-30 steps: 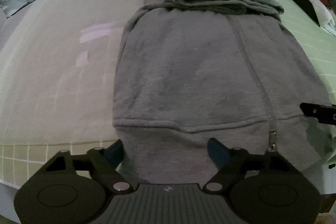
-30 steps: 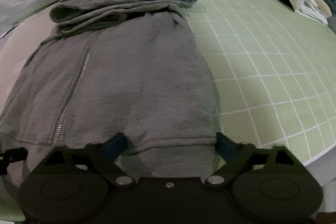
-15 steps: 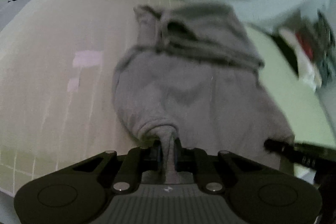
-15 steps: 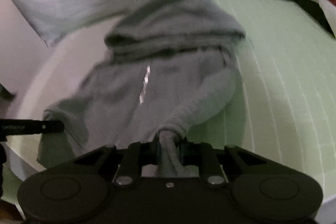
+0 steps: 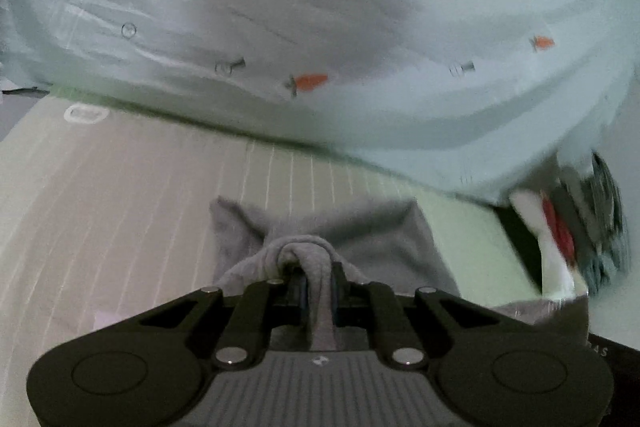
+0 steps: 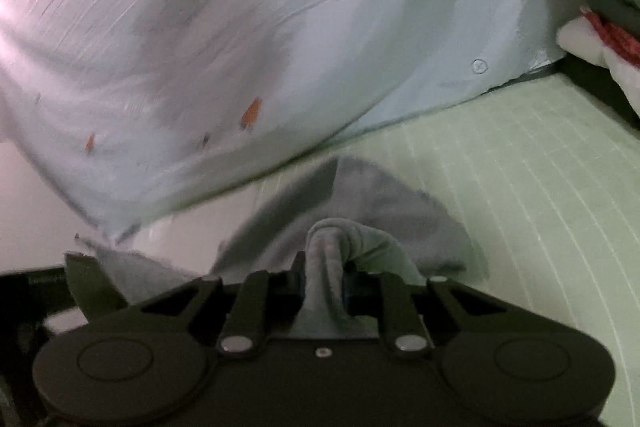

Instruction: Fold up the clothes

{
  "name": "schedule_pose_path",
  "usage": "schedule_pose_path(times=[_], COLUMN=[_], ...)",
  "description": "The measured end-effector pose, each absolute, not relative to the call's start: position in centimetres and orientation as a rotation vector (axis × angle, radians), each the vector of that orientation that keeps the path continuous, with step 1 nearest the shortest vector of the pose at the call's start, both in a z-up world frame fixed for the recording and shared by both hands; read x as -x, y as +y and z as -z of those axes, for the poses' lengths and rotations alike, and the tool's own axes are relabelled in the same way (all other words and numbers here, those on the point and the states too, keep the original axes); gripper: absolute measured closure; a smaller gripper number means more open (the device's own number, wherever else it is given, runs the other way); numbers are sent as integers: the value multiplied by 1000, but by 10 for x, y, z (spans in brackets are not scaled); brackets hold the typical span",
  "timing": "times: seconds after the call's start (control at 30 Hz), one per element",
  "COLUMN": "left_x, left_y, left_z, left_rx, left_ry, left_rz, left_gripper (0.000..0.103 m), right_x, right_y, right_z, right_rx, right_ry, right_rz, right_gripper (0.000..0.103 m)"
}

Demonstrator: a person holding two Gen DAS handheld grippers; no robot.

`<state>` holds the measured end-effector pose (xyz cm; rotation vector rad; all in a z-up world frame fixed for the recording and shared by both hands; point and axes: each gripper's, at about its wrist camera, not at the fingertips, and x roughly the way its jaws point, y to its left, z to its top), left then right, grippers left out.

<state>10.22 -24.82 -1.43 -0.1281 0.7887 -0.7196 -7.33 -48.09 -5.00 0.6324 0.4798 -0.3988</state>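
I'm looking across a pale green gridded mat [image 6: 552, 179] that gives way to a beige, striped stretch [image 5: 120, 195] on the left, with a light blue sheet printed with small carrots [image 5: 360, 47] heaped along the far edge and a blurred pile of white, red and dark fabric [image 5: 560, 239] off to the right. A second ago the grey hoodie [image 5: 380, 239] lay flat and spread out in front of both cameras, zipper showing, with the jaws wide on either side of its bottom hem; now most of it has dropped out of view and only a bunched fold and a flap of it show beyond the fingers, lifted off the mat. My left gripper [image 5: 318, 287] has closed down to a narrow gap, pinching a gathered ridge of the grey cloth that loops over the fingertips. My right gripper [image 6: 324, 283] is likewise nearly closed, clamping its own rolled pinch of the hoodie. The other tool's dark edge [image 6: 84, 283] shows low on the left in the right wrist view.
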Motion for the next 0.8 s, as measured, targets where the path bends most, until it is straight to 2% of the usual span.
schedule_pose_path(times=[0.13,0.3,0.33,0.37,0.43,0.57,0.63,0.8], left_x=[-149,-210,-215,-220,-221,-219,-217,-212], left_y=[-273,-297,-295,-293,-286,-265,-257,-258], left_z=[16,38,40,41,44,57,65,87], left_rx=[207,281,288,295,288,252,250,188], left_ry=[771,845,835,824,788,779,810,887], left_rz=[689,589,564,539,484,438,424,421], left_gripper=[90,77,67,50,27,27,27,27], right_x=[37,-12,-17,-18,-16,-8,-4,-16], right_y=[-538,-592,-598,-602,-601,-602,-605,-616], right_z=[59,79,82,85,92,98,93,81], right_rx=[-748,-800,-827,-846,-854,-860,-833,-671], right_ry=[473,506,507,503,487,423,368,416], right_rz=[431,478,487,492,492,523,603,653], right_gripper=[82,74,72,71,58,43,23,22])
